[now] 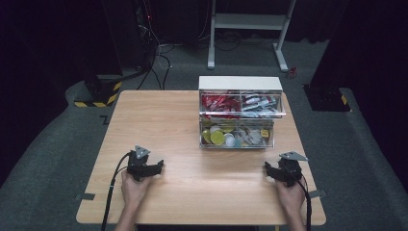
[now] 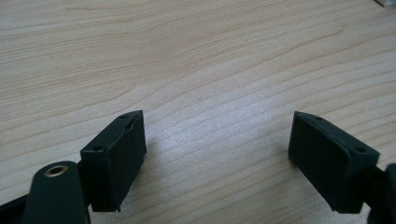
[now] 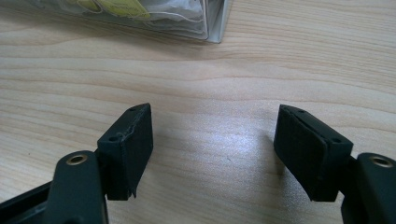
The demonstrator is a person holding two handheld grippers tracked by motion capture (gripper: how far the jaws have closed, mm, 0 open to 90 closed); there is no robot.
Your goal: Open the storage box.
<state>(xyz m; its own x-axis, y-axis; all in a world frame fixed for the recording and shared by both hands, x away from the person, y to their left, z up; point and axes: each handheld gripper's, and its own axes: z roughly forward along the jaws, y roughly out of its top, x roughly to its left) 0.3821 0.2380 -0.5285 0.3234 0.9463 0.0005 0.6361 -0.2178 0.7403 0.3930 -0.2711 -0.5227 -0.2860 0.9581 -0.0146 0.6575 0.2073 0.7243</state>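
Beyond the right claw (image 3: 212, 149), its own view catches the clear drawer box (image 3: 187, 18).

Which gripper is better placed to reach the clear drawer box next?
Right, probably. The right gripper rests nearer the drawer box, whose corner shows ahead of its open jaws; the left gripper faces bare table.
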